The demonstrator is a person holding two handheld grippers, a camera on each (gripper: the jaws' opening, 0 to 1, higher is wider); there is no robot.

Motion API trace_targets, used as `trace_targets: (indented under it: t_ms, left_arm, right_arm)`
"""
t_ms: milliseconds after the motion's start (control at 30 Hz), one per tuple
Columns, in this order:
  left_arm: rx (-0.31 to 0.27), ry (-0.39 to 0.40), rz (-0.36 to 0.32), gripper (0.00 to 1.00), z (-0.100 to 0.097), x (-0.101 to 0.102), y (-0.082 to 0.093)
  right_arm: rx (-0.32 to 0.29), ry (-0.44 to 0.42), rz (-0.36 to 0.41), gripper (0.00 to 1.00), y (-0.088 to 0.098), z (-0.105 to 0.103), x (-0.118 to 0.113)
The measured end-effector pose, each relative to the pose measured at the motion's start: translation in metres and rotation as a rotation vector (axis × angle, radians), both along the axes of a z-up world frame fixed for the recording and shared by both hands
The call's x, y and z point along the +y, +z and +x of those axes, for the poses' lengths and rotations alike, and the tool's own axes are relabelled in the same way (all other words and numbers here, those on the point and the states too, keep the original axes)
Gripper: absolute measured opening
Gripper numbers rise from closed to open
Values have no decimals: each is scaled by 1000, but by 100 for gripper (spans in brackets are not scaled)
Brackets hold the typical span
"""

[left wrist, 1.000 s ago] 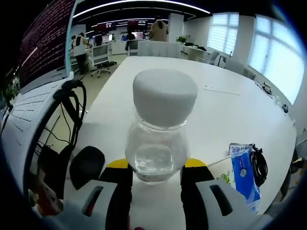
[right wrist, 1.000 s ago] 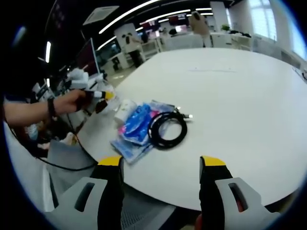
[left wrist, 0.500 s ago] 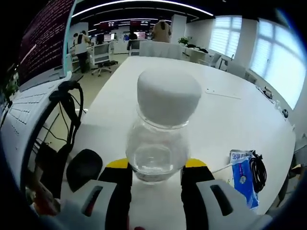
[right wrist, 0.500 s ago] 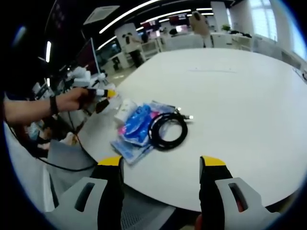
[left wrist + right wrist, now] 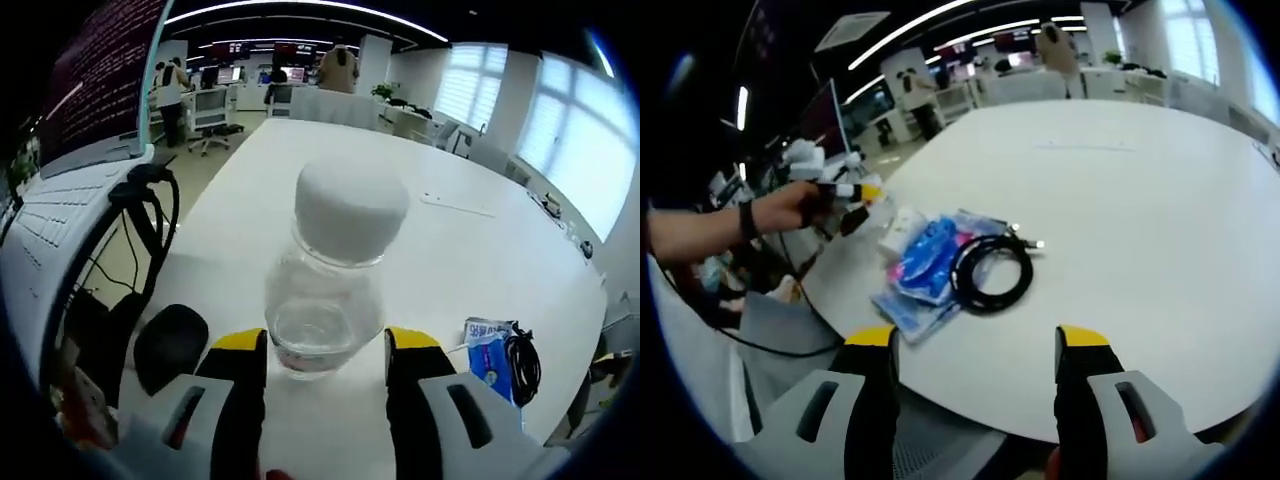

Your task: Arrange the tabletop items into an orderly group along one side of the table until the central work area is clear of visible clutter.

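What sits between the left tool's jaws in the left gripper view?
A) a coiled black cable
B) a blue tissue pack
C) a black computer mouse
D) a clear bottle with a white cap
D: the clear bottle with its white cap stands between the yellow-tipped jaws of the left tool, while the coiled black cable and blue pack lie off to the right on the table.

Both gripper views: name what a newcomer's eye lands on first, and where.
In the left gripper view, a clear bottle with a white cap stands between the left gripper jaws. In the right gripper view, a coiled black cable lies against blue packets near the white table edge.
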State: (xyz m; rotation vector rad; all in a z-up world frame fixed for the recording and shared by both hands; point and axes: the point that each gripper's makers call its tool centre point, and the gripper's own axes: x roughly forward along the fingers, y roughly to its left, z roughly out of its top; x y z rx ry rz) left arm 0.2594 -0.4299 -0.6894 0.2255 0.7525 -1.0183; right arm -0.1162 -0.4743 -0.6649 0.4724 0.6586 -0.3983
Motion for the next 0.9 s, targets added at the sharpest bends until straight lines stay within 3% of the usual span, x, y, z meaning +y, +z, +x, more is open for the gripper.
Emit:
trace_targets:
  t_ms: [367,667,900]
  left_arm:
    - [27,34,-6,46,-12,25,0]
    - [109,52,-4,45,-47,45,-16]
    - [160,52,-5,45,-68,48,-24]
  right_arm:
    - [-9,-7,6,61,-2,0,4]
    - [-16,-10,9,61,-3,0,5]
    - [-18,-16,9,61,-3,-3,4]
